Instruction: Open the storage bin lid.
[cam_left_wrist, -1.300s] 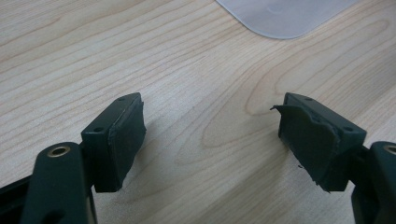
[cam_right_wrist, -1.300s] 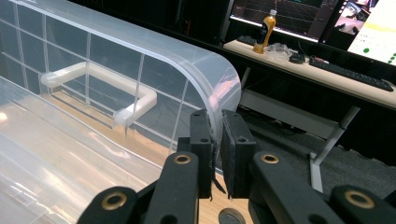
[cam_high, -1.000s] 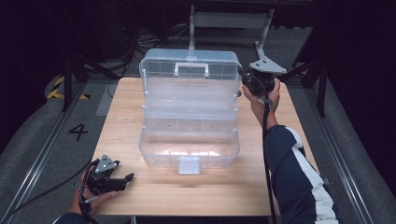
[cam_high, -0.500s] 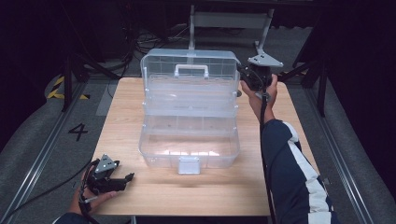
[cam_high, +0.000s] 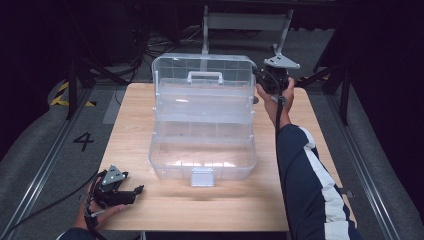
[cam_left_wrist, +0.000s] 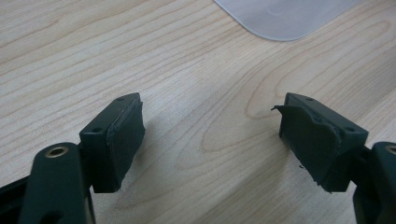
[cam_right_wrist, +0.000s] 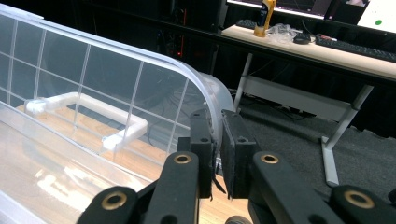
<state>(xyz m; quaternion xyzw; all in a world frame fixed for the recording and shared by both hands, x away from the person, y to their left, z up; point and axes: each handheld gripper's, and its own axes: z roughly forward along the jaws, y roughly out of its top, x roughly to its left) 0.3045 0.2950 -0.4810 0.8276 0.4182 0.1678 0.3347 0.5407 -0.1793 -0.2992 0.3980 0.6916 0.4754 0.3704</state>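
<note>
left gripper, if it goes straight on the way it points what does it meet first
Probably the clear plastic box: the left gripper, jaws open, has bare wooden table ahead, then the box's rounded corner. Depth is hard to judge.

Clear plastic storage box (cam_high: 202, 150) sits mid-table, open; lid (cam_high: 202, 80) stands upright at far side, white handle (cam_high: 205, 76) on it; white latch (cam_high: 202, 176) faces near edge.

A lab or recording workspace, dim and dark around a pale wooden table (cam_high: 150, 120), cables (cam_high: 155, 42) on grey floor behind it, yellow-black hazard tape (cam_high: 62, 95) left of it, a desk with keyboard (cam_right_wrist: 355, 46) and monitors beyond it
</note>
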